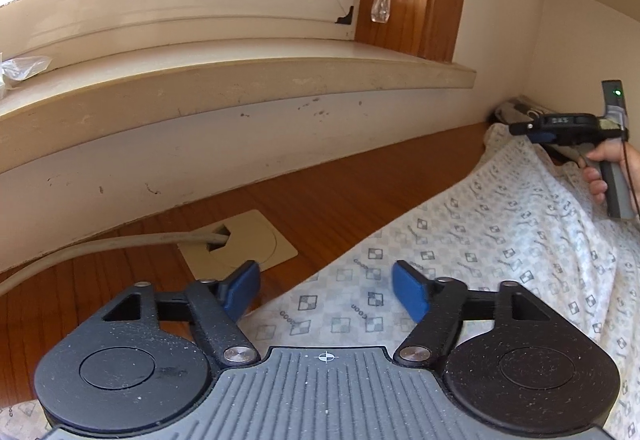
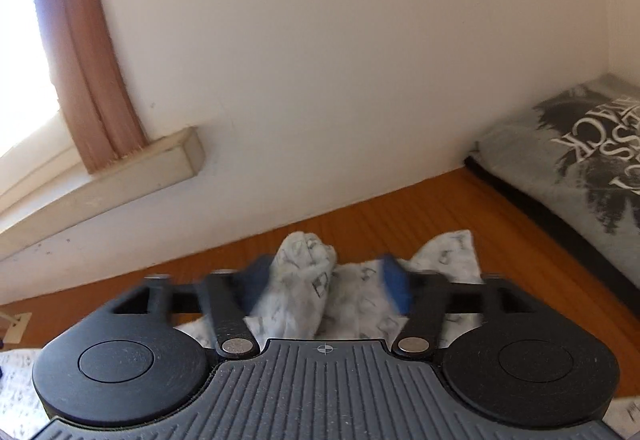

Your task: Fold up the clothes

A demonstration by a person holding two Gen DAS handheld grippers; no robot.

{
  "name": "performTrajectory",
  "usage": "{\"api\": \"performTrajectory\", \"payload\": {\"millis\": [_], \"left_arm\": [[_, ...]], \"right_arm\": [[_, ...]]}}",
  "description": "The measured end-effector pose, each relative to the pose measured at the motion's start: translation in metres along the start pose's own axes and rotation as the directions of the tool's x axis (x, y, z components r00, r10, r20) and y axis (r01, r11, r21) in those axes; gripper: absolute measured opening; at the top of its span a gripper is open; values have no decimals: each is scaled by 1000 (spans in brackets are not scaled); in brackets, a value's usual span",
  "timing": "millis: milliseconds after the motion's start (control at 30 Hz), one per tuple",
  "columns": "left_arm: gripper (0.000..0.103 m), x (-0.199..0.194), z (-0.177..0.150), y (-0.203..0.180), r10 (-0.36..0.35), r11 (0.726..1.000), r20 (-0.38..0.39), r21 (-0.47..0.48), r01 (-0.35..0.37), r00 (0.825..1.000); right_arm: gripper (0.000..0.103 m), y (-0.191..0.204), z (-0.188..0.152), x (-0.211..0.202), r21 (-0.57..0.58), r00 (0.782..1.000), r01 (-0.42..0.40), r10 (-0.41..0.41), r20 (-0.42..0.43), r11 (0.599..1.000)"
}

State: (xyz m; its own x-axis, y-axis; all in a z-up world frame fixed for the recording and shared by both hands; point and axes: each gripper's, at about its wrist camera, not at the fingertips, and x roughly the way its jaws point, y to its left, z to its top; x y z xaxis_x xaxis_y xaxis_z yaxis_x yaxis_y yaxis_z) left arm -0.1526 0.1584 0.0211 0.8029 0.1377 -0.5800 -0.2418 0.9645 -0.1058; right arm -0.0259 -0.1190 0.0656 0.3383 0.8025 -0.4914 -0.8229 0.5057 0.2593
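Observation:
A white garment with a small grey checker print (image 1: 500, 224) lies across the wooden desk (image 1: 340, 184). My left gripper (image 1: 325, 292) hovers just over its near edge, open, its blue pads (image 1: 410, 296) wide apart and holding nothing. At the far right a hand holds my right gripper (image 1: 528, 134), and the cloth rises up to it in a raised fold. In the blurred right wrist view my right gripper (image 2: 325, 286) stands open, with a bunched clump of the garment (image 2: 304, 272) between its spread blue pads (image 2: 394, 288), closer to the left one.
A folded grey T-shirt with a dark print (image 2: 560, 168) lies at the desk's right end by the wall. A beige cable plate (image 1: 244, 244) with a grey cable (image 1: 120, 244) sits near my left gripper. The window sill (image 1: 240, 80) overhangs the back wall.

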Motion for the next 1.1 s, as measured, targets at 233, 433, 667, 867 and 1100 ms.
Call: {"api": "performTrajectory", "payload": {"millis": [233,433,667,867,1100], "left_arm": [[85,2,1,-2,3,1000,-10,11,-3,1000],[103,0,0,-6,1,999,13,34,-1,1000],[103,-5,1,-14,6,997,55,75,-10,998],[103,-9,10,-65,70,980,51,183,-78,996],[103,2,16,-141,-4,983,-3,185,5,1000]], "right_arm": [[82,-17,-10,-6,52,994,-107,105,26,993],[84,-16,-11,-6,87,992,-129,129,11,988],[94,-25,-13,-11,126,982,-185,177,68,975],[99,-42,-16,-18,211,963,-257,232,137,943],[103,-54,-17,-22,256,940,-329,288,185,909]]}}
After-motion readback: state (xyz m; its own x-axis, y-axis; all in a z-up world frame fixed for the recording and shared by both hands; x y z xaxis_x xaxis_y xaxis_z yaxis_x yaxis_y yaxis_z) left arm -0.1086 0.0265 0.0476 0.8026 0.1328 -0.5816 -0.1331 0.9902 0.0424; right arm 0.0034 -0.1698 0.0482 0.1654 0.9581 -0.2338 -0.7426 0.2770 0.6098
